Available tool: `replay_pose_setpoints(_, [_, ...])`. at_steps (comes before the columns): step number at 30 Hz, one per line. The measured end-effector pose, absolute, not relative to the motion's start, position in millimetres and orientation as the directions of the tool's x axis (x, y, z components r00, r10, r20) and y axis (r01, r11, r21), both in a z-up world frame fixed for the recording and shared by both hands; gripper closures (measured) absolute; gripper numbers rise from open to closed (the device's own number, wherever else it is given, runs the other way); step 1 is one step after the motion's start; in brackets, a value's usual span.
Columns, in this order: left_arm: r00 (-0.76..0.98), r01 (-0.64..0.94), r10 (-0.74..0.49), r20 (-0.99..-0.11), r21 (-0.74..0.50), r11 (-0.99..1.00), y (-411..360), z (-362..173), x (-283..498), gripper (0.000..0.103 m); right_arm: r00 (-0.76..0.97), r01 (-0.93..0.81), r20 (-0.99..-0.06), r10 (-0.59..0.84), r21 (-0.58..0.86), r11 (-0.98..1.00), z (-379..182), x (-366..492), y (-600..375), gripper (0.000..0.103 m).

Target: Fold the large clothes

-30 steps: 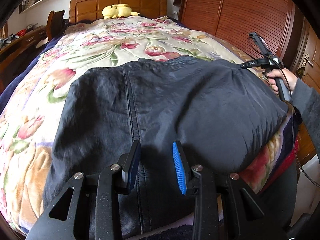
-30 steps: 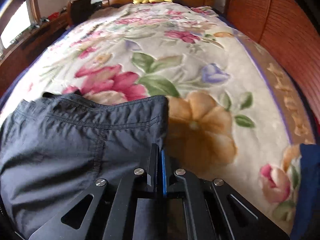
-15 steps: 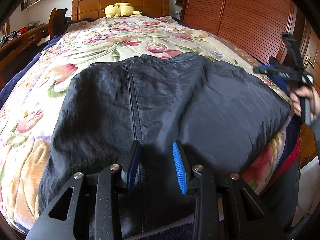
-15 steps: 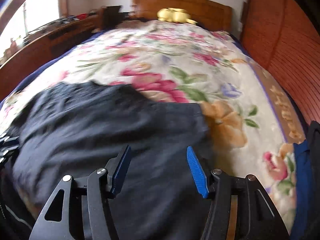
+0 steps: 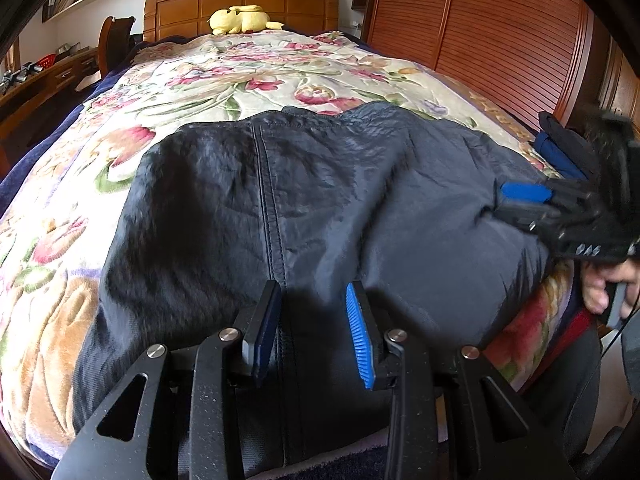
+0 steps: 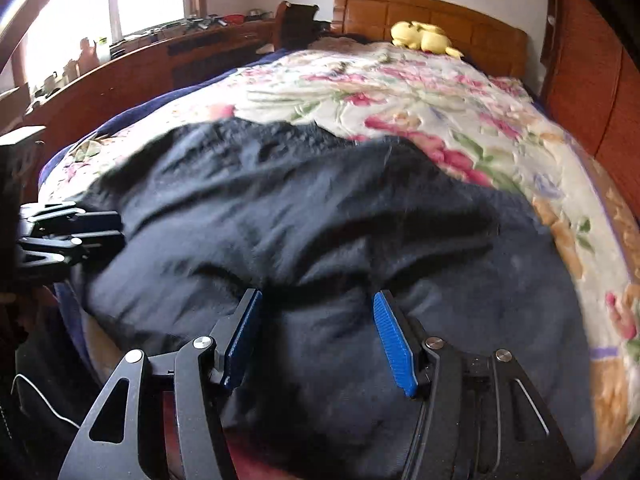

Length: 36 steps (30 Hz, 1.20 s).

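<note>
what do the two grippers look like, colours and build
Both the left gripper and the right gripper are matte black, with angular linkage arms with triangular cutouts and silver pivot bolts. Each finger carries a blue ribbed pad. The right gripper's body shows small white markings in the left wrist view.

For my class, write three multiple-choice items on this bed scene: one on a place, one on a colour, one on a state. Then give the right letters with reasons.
1. Where does the yellow plush toy lie?
A. by the headboard
B. on the dark garment
C. on the floor

2. What colour is the large garment spread on the floral blanket?
A. red
B. dark navy
C. white

3. How does the left claw stand?
A. shut on the garment
B. shut on nothing
C. open

Answers:
1. A, the toy rests against the wooden headboard.
2. B, the fabric is dark navy throughout.
3. C, a wide gap separates its pads over the cloth.
</note>
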<state>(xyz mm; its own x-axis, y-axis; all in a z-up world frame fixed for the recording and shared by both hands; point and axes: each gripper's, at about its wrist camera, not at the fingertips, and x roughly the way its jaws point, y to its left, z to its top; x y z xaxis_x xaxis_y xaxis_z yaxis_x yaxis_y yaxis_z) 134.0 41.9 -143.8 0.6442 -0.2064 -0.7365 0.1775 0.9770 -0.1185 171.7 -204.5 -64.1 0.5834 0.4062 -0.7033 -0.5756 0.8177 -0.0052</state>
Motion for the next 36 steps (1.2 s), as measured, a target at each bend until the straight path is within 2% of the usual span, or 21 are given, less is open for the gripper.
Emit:
replay_pose_setpoints(2, [0.644, 0.178, -0.205, -0.737, -0.116, 0.977, 41, -144, 135, 0.068, 0.566, -0.582, -0.721, 0.4, -0.006, 0.813, -81, 171, -201, 0.044])
replay_pose_setpoints(4, [0.647, 0.176, -0.2, -0.736, -0.11, 0.978, 41, -145, 134, 0.068, 0.587, -0.581, -0.701, 0.404, -0.017, 0.814, -86, 168, -202, 0.044])
replay_pose_setpoints(20, [0.647, 0.172, -0.197, -0.737, -0.111, 0.979, 41, -145, 133, 0.068, 0.61, -0.563, -0.682, 0.404, -0.014, 0.826, -91, 161, -203, 0.043])
replay_pose_setpoints(29, [0.683, 0.089, -0.108, -0.723, -0.065, 0.994, 76, -119, 89, 0.067, 0.64, -0.563, -0.646, 0.416, -0.025, 0.826, -96, 157, -206, 0.043])
replay_pose_setpoints(36, [0.666, 0.0, -0.042, -0.744, -0.056, 0.998, 112, -121, 69, 0.067, 0.648, -0.556, -0.633, 0.423, -0.014, 0.831, -98, 158, -207, 0.042])
